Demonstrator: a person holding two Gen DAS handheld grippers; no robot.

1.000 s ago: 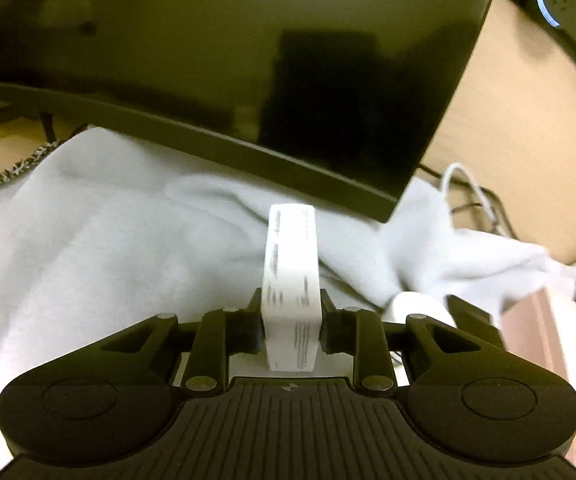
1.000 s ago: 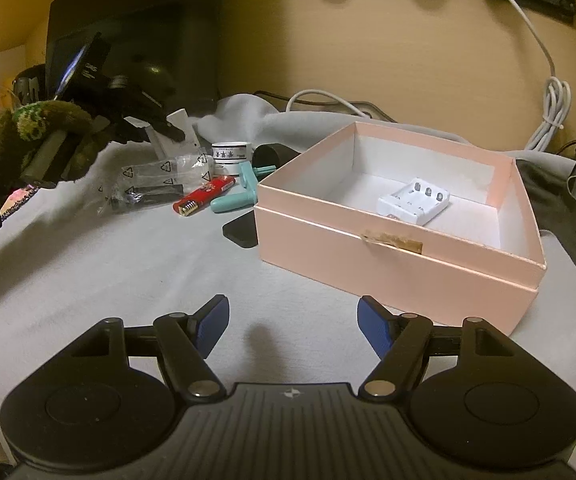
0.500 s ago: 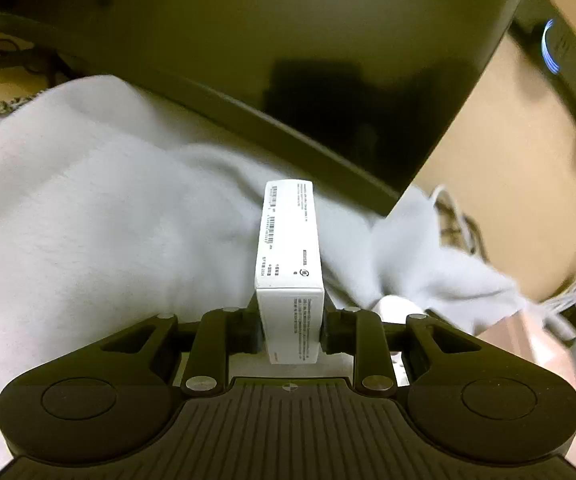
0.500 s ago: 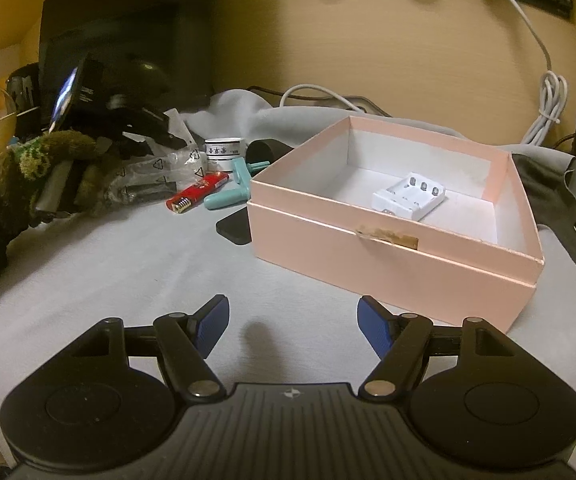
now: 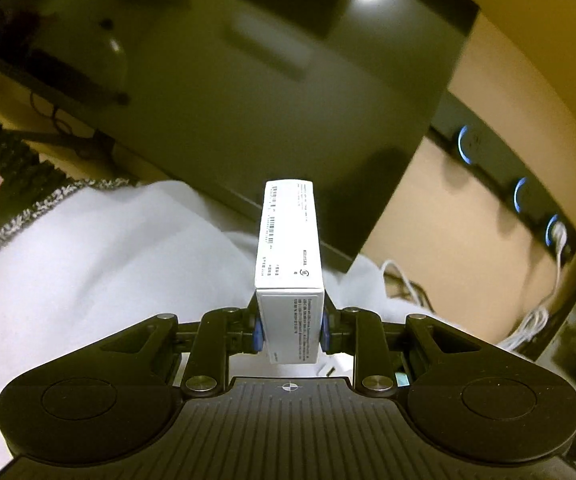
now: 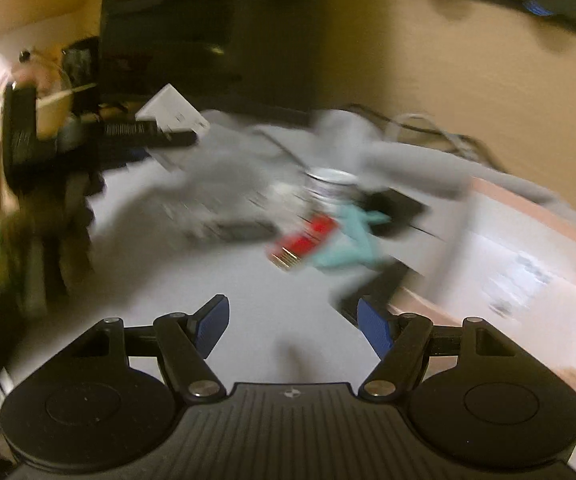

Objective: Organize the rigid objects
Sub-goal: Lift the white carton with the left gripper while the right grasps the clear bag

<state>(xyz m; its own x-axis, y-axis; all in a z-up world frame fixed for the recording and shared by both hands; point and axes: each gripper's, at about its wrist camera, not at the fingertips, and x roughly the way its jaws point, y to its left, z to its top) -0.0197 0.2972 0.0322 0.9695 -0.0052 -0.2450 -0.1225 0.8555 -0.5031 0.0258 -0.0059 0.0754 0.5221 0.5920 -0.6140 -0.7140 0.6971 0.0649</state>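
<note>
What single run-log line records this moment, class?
left gripper: shut on white carton, held above white cloth | right gripper: open, empty | pink box: at right, blurred

warm, dim desk corner

a tan wall (image 5: 448,216) closes the far side, washed in yellowish light. a large dark monitor (image 5: 248,92) leans in front of it, a ceiling light reflected near its top. to the right, a black power strip (image 5: 500,176) with 3 blue-ringed sockets runs along the wall. a pale grey cloth (image 5: 88,272) covers the desk.
</note>
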